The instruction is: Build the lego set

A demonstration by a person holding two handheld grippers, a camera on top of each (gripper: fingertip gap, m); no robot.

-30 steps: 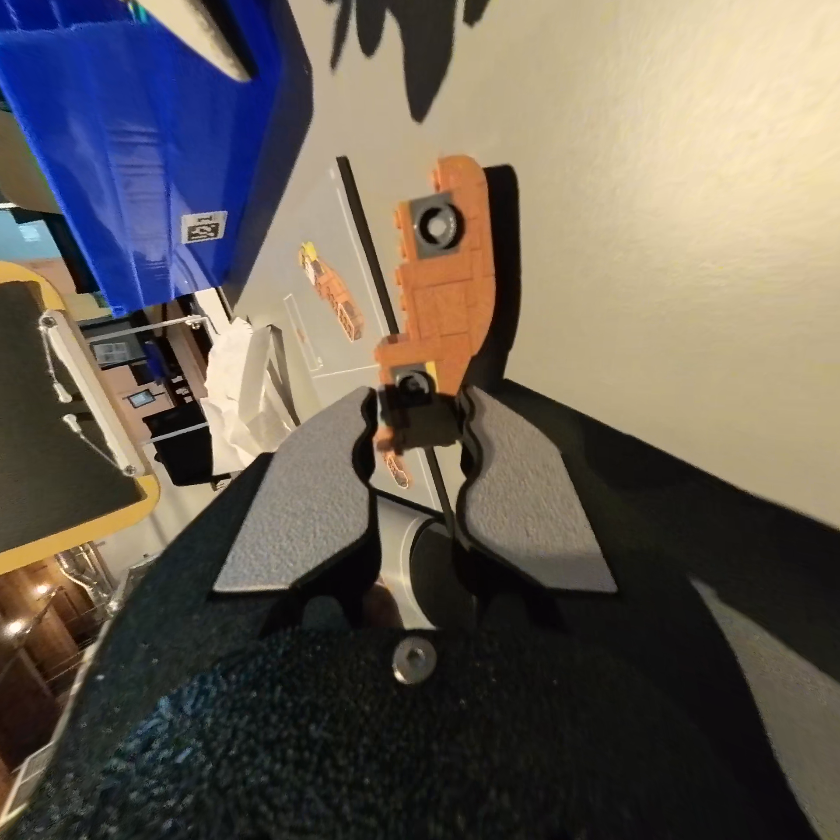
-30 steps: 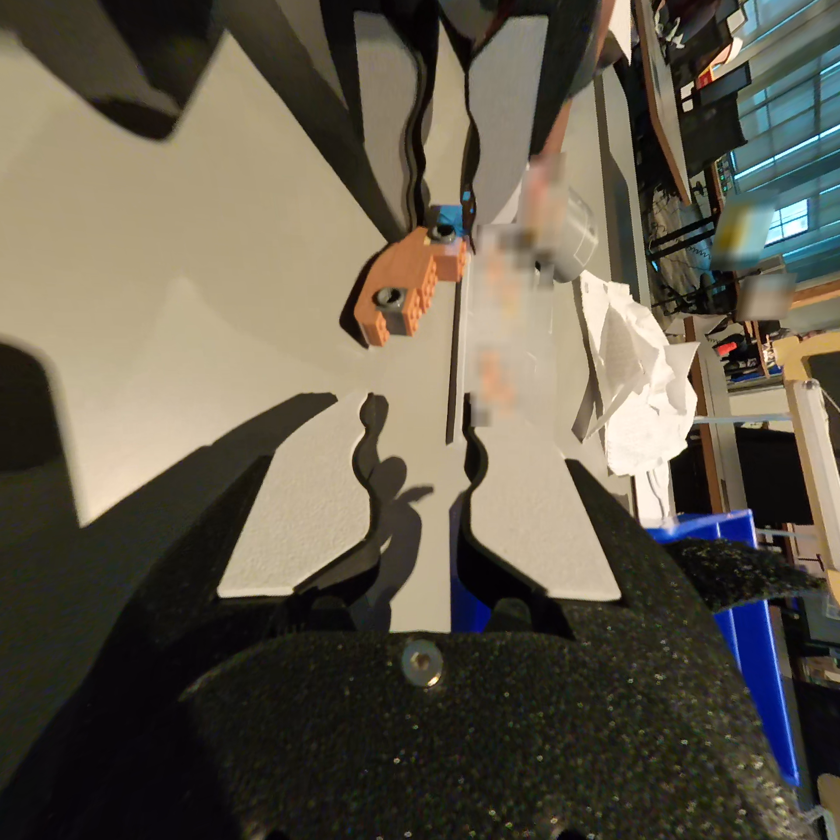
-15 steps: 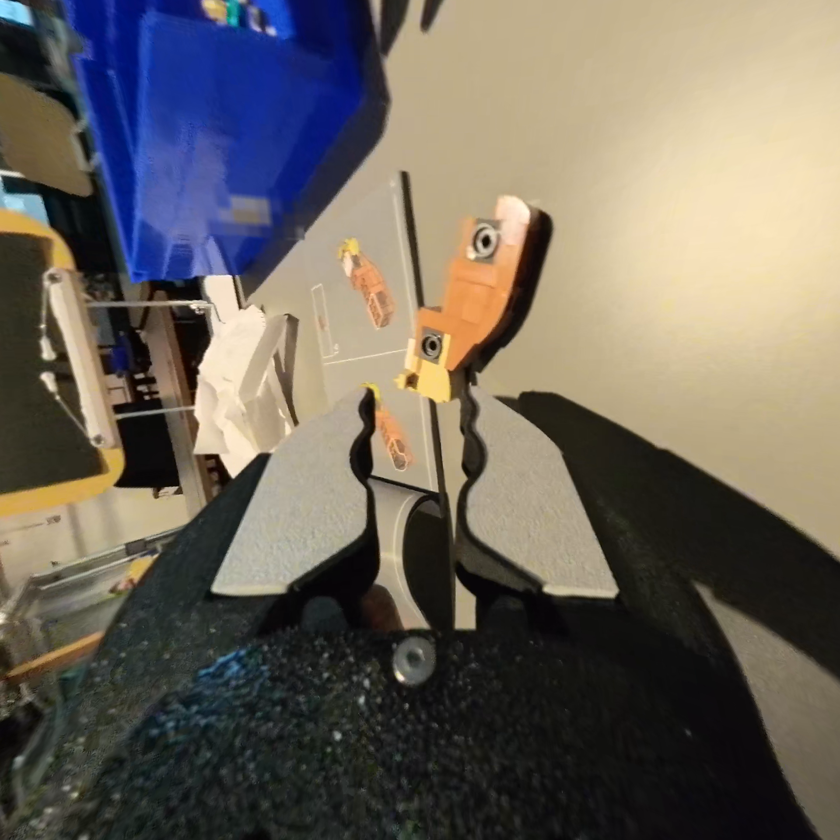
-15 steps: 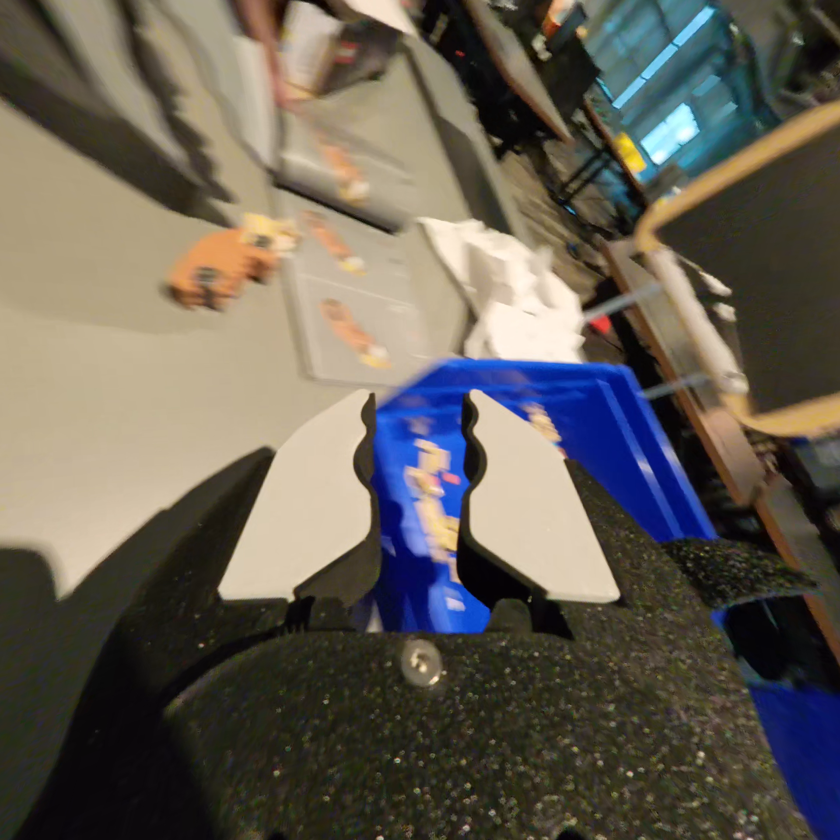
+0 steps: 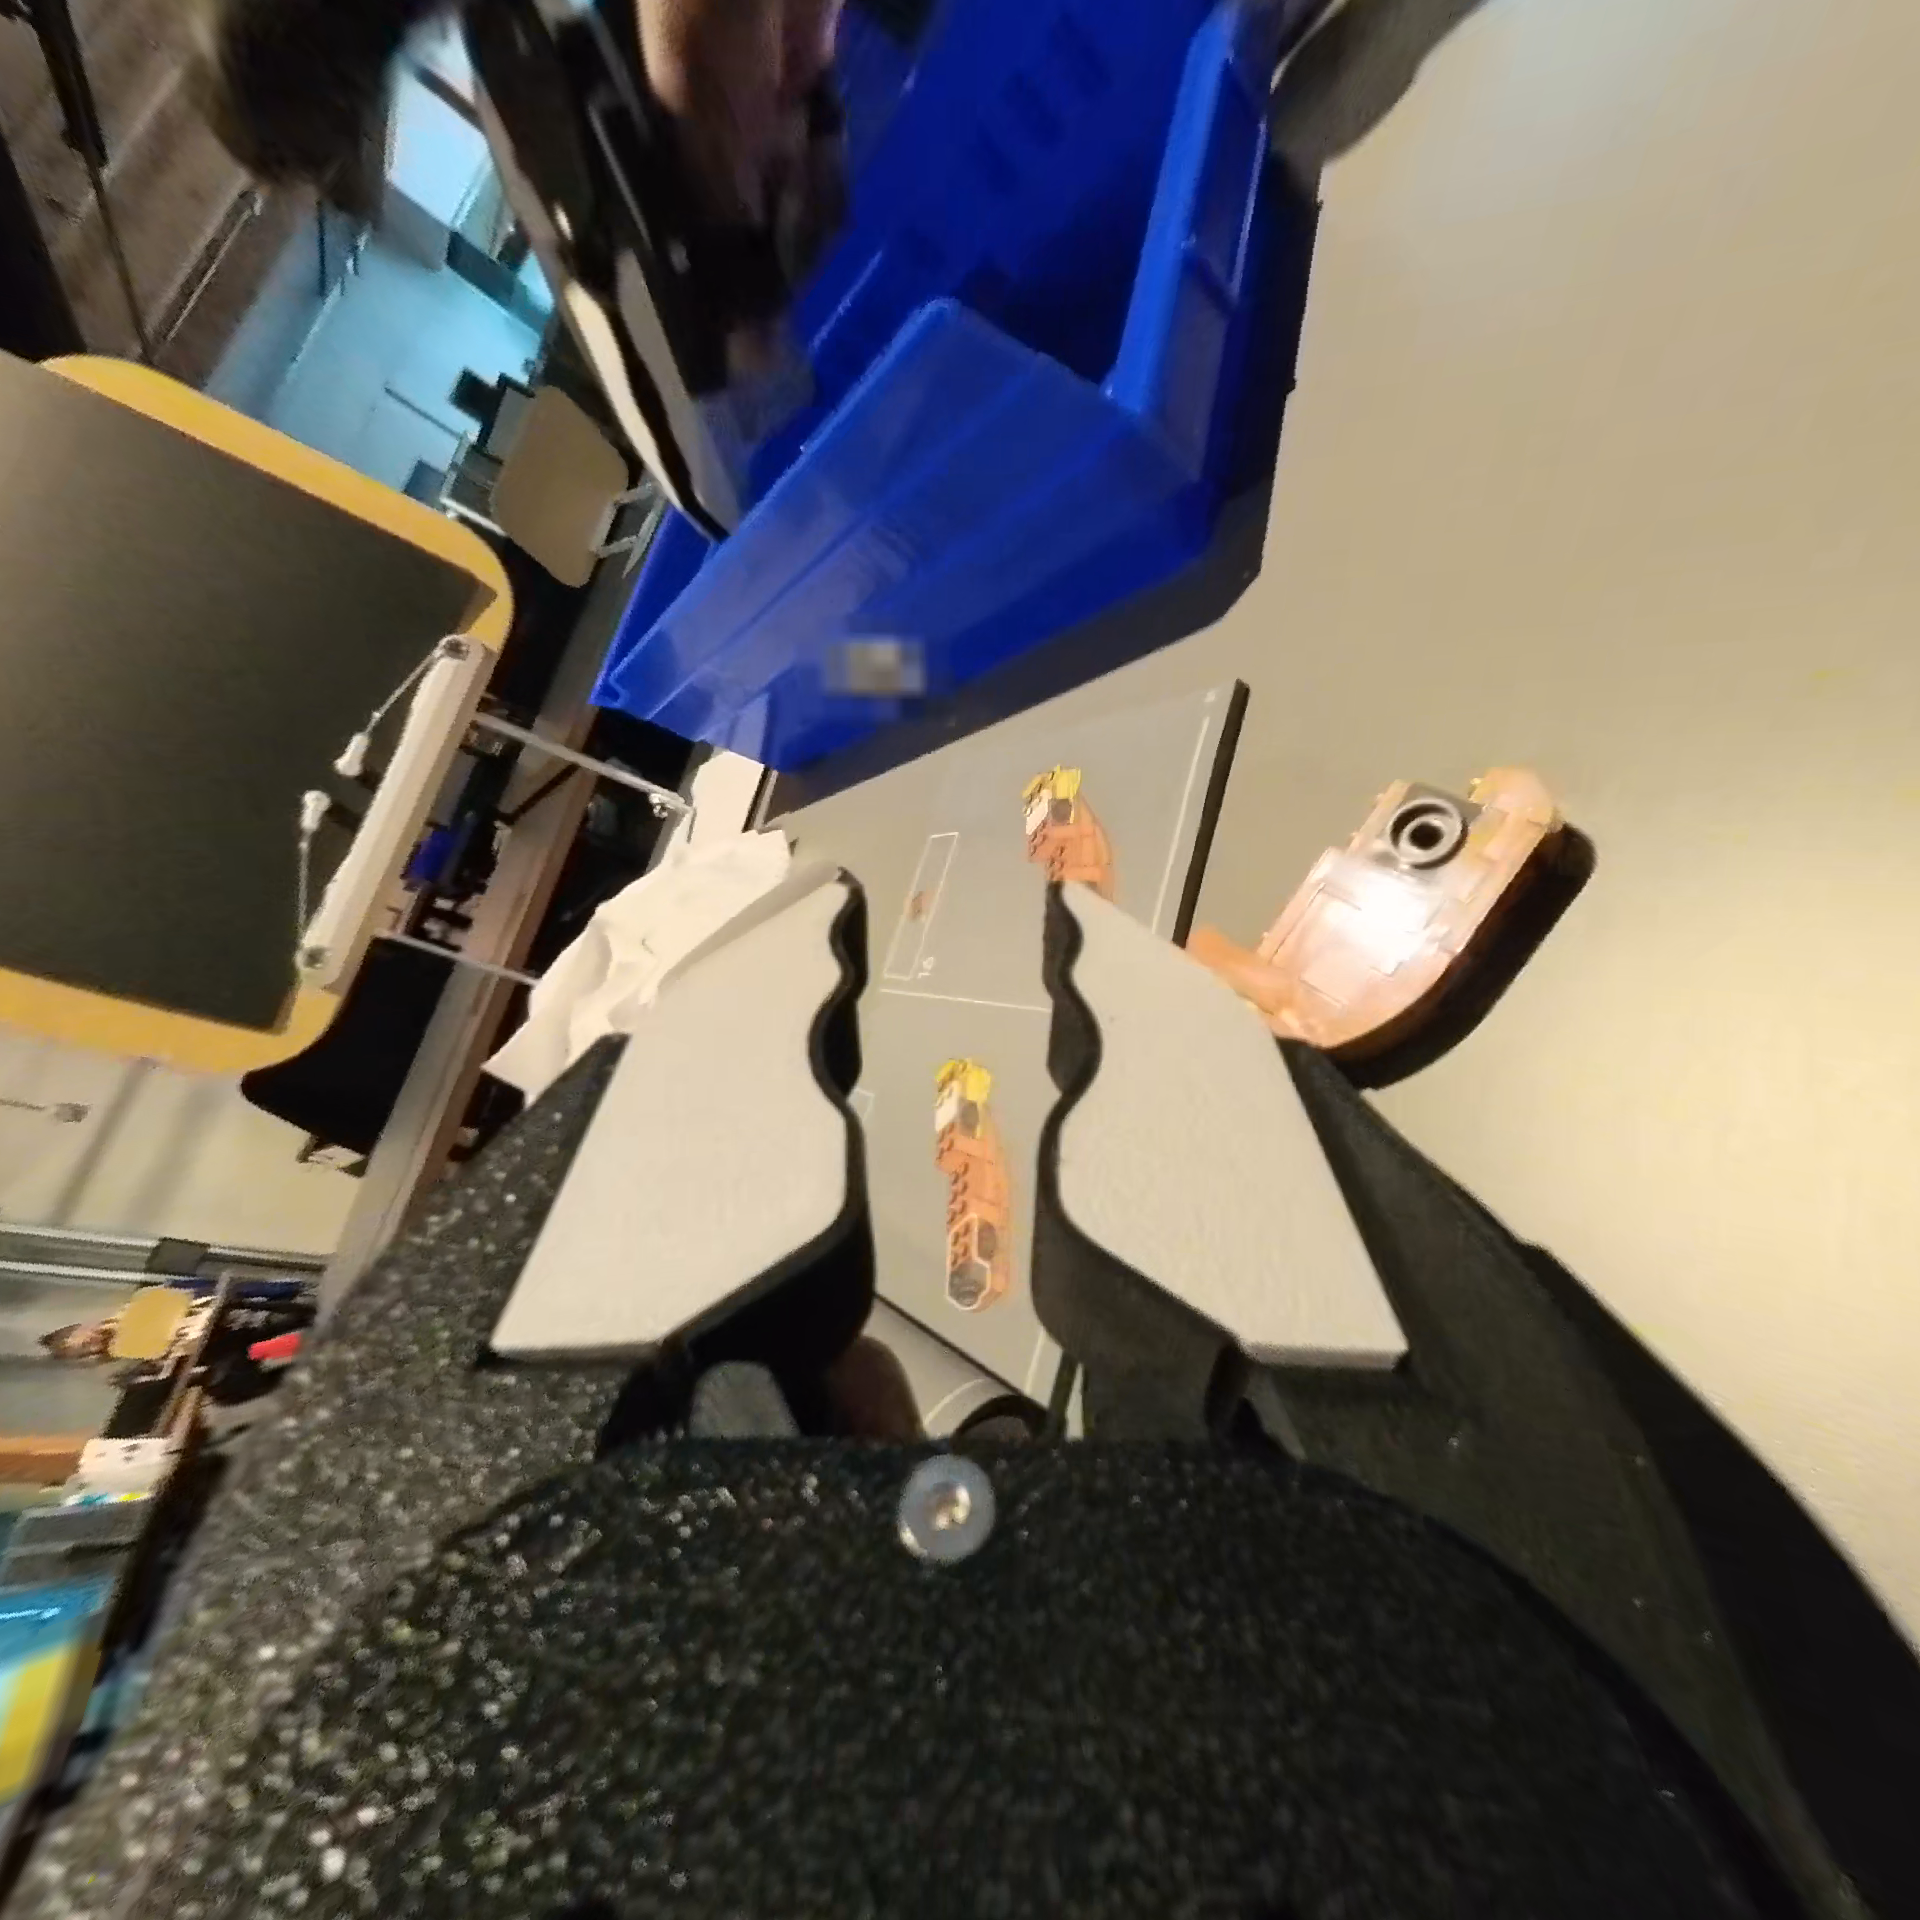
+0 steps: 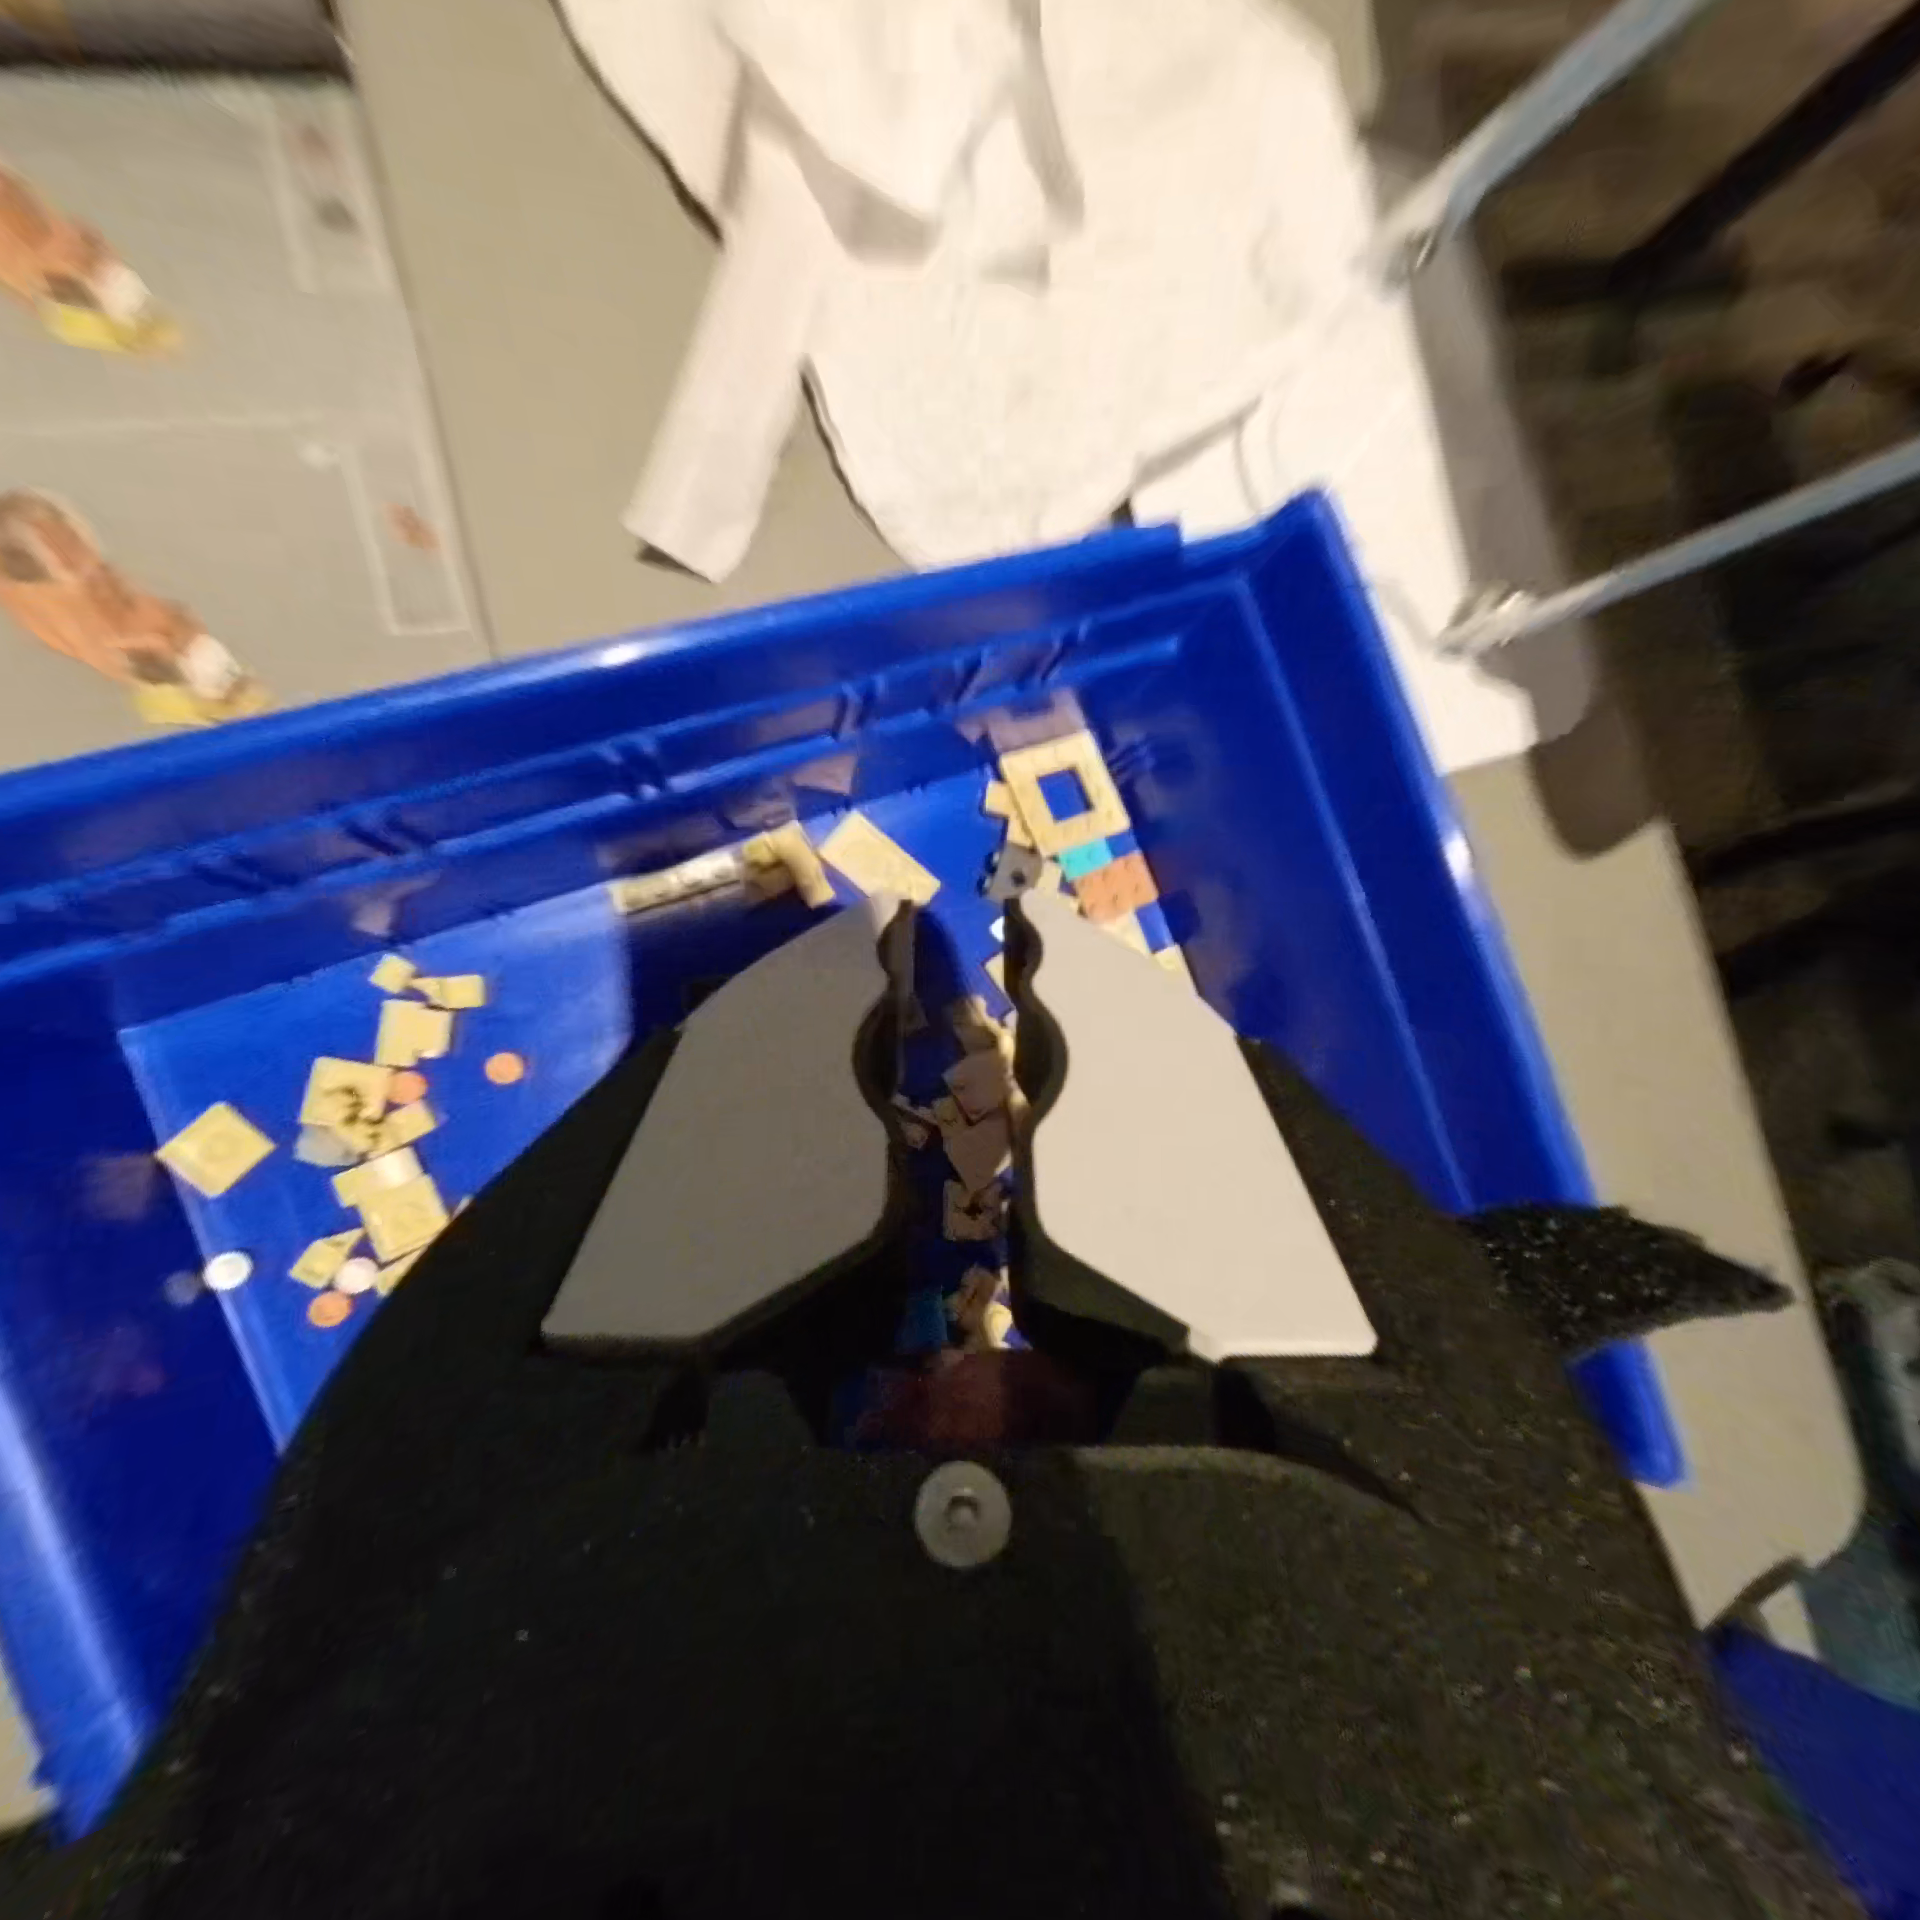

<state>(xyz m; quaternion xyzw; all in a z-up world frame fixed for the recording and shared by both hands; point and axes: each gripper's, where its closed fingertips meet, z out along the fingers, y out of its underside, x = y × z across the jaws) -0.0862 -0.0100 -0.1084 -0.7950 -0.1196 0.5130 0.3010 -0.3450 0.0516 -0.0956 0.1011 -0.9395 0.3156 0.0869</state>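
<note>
Right gripper (image 6: 961, 920) fingers part-closed, holding nothing, over loose tan pieces (image 6: 358, 1112) inside the blue bin (image 6: 1434, 935); these look light, rigid, best pinched by their edges. Left gripper (image 5: 951, 904) released; orange assembly (image 5: 1382, 914) lies on the bench beside the bin.

One blue bin (image 6: 1351, 790) on the counter (image 5: 1610, 416). Loose lego pieces (image 6: 364, 1132) inside it: too many and too blurred for an exact count, roughly two dozen visible, mostly tan tiles, about four small round orange or white ones, one teal piece. One orange lego assembly (image 5: 1382, 925) on the counter, with one grey round-holed brick showing. One open instruction booklet (image 5: 1039, 935), two orange model drawings on the visible page. One crumpled white paper bag (image 6: 1039, 291). Two grippers: left gripper (image 5: 951, 909), right gripper (image 6: 961, 920).
</note>
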